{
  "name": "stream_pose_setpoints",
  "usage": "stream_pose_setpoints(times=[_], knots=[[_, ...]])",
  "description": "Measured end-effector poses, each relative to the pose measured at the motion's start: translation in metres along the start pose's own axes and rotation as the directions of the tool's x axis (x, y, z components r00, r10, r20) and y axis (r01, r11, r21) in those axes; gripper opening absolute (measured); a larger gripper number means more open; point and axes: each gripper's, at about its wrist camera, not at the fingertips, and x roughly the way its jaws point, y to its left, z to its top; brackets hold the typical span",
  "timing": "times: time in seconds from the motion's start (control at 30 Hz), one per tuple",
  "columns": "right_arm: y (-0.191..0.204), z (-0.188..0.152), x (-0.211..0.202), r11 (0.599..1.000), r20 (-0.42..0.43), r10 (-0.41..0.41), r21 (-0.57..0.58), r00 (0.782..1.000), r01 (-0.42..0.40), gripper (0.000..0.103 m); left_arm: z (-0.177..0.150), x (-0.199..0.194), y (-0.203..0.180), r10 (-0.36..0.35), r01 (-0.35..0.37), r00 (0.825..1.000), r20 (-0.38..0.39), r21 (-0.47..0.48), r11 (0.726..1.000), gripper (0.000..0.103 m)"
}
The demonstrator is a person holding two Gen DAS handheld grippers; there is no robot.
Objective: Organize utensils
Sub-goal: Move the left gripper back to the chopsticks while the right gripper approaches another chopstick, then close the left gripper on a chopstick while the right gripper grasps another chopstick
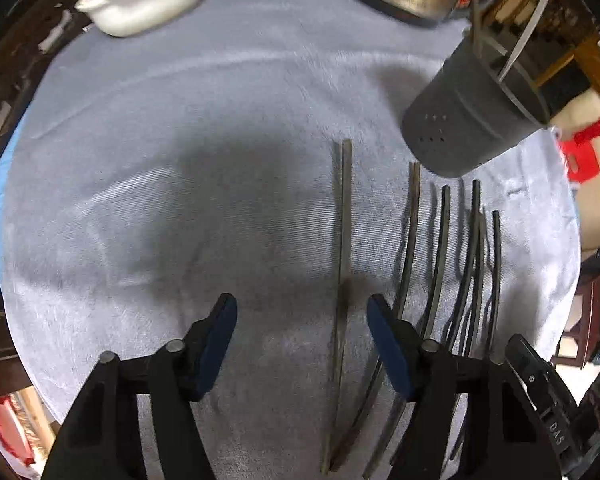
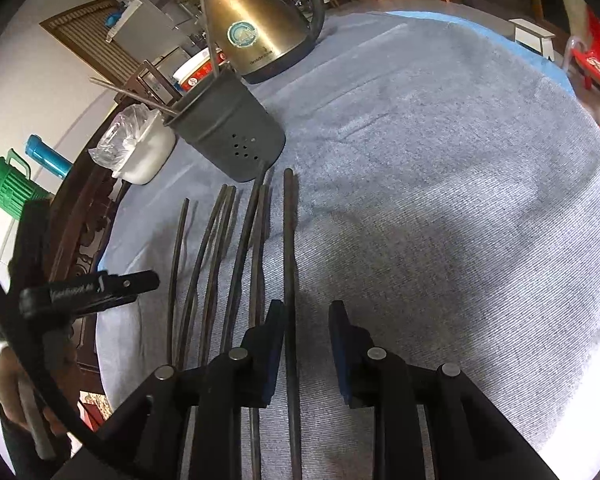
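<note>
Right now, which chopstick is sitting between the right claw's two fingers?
The rightmost chopstick, the one lying a little apart from the bunch of other chopsticks. It runs straight up between the open right claw, nearer its left finger.

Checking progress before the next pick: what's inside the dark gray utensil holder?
The utensil holder already has a few chopsticks standing in it, their upper ends leaning out past the rim. Its opaque wall hides their lower ends and anything else at the bottom.
</note>
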Motion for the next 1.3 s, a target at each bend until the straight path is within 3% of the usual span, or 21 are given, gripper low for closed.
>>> stream_pose_setpoints(times=[0.13, 0.27, 0.43, 0.67, 0.93, 1.13, 1.3], knots=[[0.000, -0.001, 0.002, 1.000, 0.000, 0.011, 0.004, 1.000, -0.011, 0.026, 0.020, 0.016, -0.003, 0.008, -0.009, 0.997, -0.082, -0.020, 1.000, 0.047], [0.002, 0.000, 0.002, 1.000, -0.003, 0.011, -0.007, 1.000, -0.011, 0.026, 0.029, 0.022, -0.009, 0.006, -0.008, 0.995, -0.102, -0.022, 1.000, 0.044], [0.002, 0.003, 0.006, 1.000, -0.017, -0.002, -0.014, 1.000, 0.002, 0.026, 0.034, 0.025, -0.009, -0.015, 0.012, 0.992, -0.127, -0.030, 0.999, 0.008], [0.009, 0.026, 0.013, 0.998, -0.097, -0.024, -0.054, 0.995, 0.019, 0.026, 0.035, 0.026, -0.017, -0.030, 0.030, 0.991, -0.132, -0.004, 1.000, 0.006], [0.032, 0.069, 0.045, 0.987, -0.235, -0.115, -0.137, 0.965, 0.084, 0.026, 0.019, 0.029, -0.015, -0.035, 0.036, 0.993, -0.116, 0.010, 0.999, 0.006], [0.044, 0.061, 0.063, 0.980, -0.325, -0.152, -0.173, 0.933, 0.099, 0.026, 0.014, 0.023, -0.011, -0.044, 0.047, 0.993, -0.111, 0.024, 0.999, 0.006], [0.050, 0.056, 0.069, 0.970, -0.342, -0.189, -0.208, 0.920, 0.122, 0.025, 0.014, 0.022, -0.015, -0.037, 0.042, 0.993, -0.109, 0.038, 0.998, 0.006]])
